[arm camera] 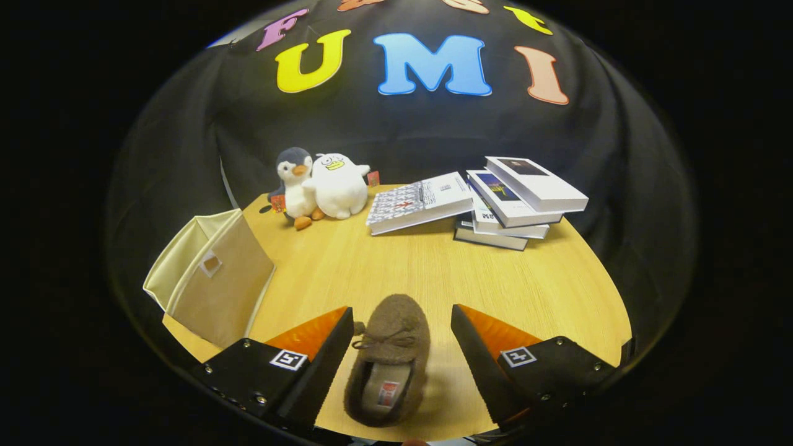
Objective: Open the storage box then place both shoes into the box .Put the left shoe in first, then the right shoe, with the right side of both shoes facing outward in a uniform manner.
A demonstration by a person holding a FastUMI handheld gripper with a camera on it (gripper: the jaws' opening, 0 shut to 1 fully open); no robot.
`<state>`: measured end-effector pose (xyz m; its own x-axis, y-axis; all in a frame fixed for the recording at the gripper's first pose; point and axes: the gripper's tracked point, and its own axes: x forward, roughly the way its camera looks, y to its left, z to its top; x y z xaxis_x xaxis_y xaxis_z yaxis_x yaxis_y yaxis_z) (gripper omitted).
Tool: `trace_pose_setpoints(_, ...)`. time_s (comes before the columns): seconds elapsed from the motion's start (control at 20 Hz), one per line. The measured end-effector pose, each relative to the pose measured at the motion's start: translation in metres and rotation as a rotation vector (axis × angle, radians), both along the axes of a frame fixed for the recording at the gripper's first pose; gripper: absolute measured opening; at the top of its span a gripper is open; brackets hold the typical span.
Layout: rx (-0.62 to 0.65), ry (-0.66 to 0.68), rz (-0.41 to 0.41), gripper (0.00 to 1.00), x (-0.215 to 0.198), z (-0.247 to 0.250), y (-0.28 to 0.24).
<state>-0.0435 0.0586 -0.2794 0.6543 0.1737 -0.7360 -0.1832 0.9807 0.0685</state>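
Note:
A brown fuzzy slipper [390, 356] with a small bow lies on the wooden table [433, 272], toe pointing away from me, its opening toward me. It rests between my two fingers, closer to the left finger [322, 347] than to the right one [480, 347]. My gripper [401, 325] is open, and neither finger presses on the slipper. A beige fabric storage box [214, 279] stands at the table's left edge, beyond and left of the left finger; its top looks open, and its inside is hidden from me.
Two plush toys, a grey penguin [296, 186] and a white duck [337, 184], sit at the far left of the table. A pile of books [495, 204] lies at the far right. Bare wood stretches between them and my fingers.

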Motion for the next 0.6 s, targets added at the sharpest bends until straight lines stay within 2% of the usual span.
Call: trace_pose_setpoints(0.6, -0.010, 0.175, 0.025, 0.98, -0.042, -0.065, -0.015)
